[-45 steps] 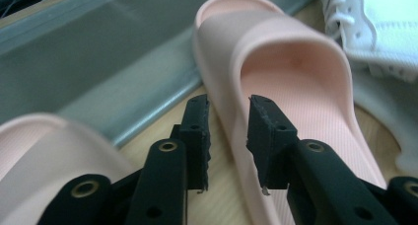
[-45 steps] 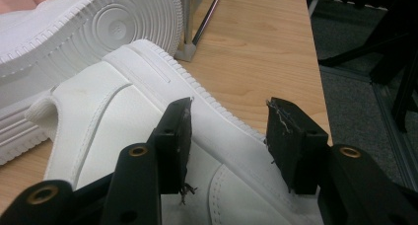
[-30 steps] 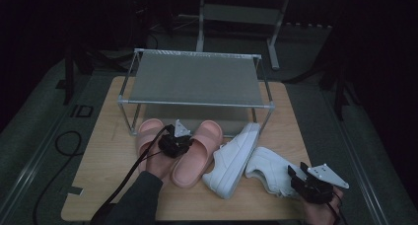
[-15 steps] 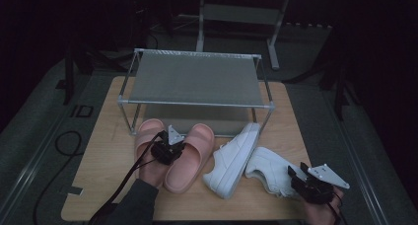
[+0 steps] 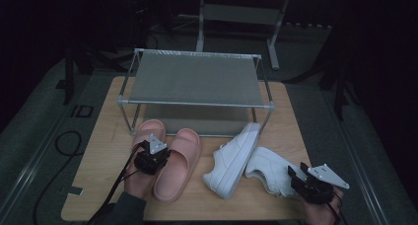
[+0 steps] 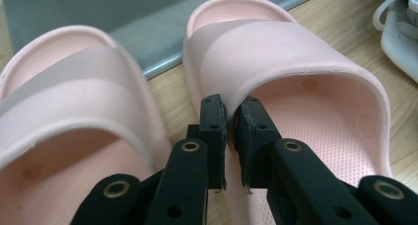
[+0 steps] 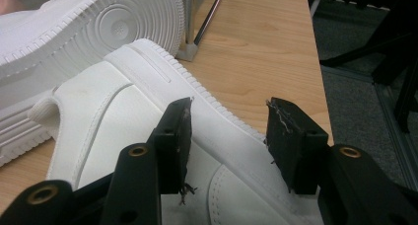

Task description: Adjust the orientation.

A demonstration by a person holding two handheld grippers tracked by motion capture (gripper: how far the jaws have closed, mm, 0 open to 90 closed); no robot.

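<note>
**Left claw pinches a pink slide; right claw straddles a sneaker**

In front of the metal shoe rack (image 5: 197,82), two pink slides lie side by side on the worktop (image 5: 98,185). The left claw (image 6: 230,117), its jaws having just closed further, is clenched on the strap edge of the right pink slide (image 6: 296,72). The left pink slide (image 6: 74,96) lies just beside it. Right of the slides, the right claw (image 7: 229,119) stands released around the heel of a white sneaker (image 7: 123,111); a second sneaker (image 7: 88,18) lies on its side, touching it.

Both grippers are black with brass-ringed screw holes, grey three-cornered top plates, trailing black cables, and a dark sleeve.
</note>
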